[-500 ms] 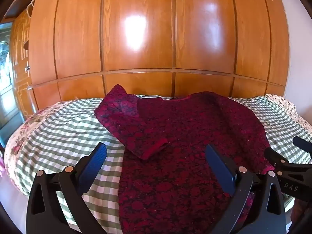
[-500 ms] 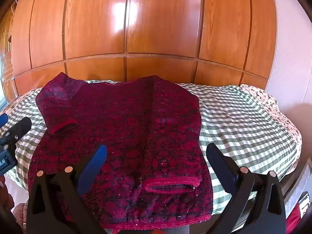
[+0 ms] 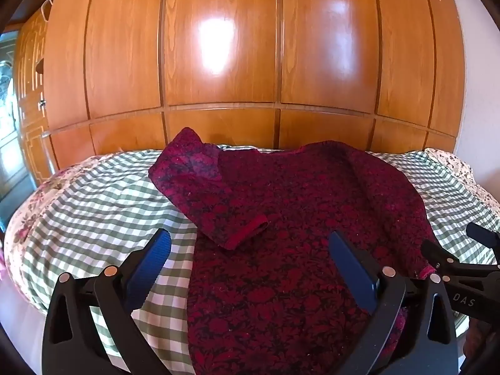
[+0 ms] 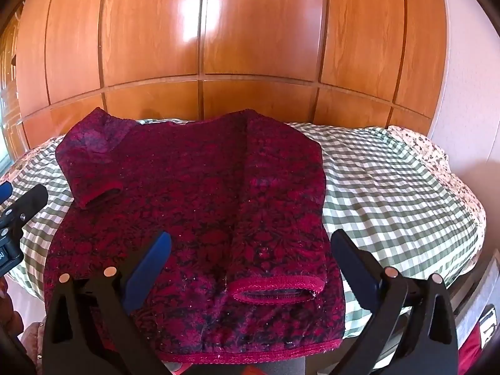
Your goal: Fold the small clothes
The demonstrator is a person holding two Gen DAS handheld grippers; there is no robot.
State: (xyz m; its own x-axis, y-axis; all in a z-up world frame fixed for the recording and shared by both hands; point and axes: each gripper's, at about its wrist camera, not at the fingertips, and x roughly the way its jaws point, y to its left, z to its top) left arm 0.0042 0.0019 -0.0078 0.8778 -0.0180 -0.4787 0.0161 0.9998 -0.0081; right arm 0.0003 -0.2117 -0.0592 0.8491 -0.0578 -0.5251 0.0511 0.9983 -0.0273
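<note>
Nothing has shifted in the last half second: both sleeves stay folded in on the sweater (image 4: 193, 218) across the bed (image 4: 390, 187), my left gripper (image 3: 250, 268) and right gripper (image 4: 250, 268) gape empty over its near hem, so the crosswise fold comes next.

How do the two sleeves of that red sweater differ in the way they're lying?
The left sleeve is folded in at a slant, its cuff pointing toward the middle; the right sleeve runs straight down the sweater's side. The left sleeve's cuff stops about halfway down the body; the right sleeve's cuff reaches almost to the hem. Both lie on top of the sweater, share its dark red floral pattern and end in plain red cuffs.
</note>
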